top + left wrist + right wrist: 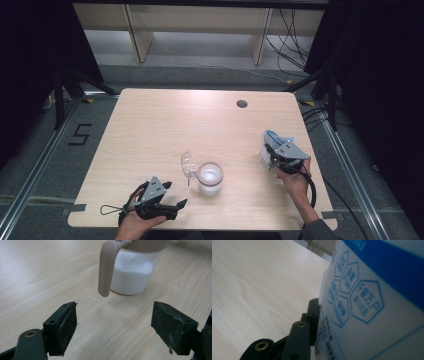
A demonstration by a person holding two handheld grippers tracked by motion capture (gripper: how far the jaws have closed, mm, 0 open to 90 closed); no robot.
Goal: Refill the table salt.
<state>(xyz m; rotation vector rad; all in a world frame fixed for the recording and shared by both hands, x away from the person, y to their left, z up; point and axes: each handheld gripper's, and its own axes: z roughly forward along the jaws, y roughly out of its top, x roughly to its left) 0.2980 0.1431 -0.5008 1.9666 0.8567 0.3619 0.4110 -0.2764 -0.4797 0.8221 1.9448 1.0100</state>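
Observation:
A clear jar [210, 178] holding white powder stands near the table's front middle, its clear lid [188, 164] flipped open to the left. In the left gripper view the jar [132, 275] sits just ahead, with a tan handle-like tab [107, 267] hanging down its side. My left gripper [176, 194] [113, 313] is open and empty, a short way left and in front of the jar. At the right, my right gripper [270, 150] is shut on a white and blue printed bag [272, 137] [367, 302]. One black finger [313, 311] presses against the bag; the other is hidden.
The light wooden table [160, 125] has a round cable hole [242, 103] at the back right. Beyond the far edge stand pale wooden panels [140, 35]. Cables [292, 40] lie on the floor at the right, and dark curtains flank both sides.

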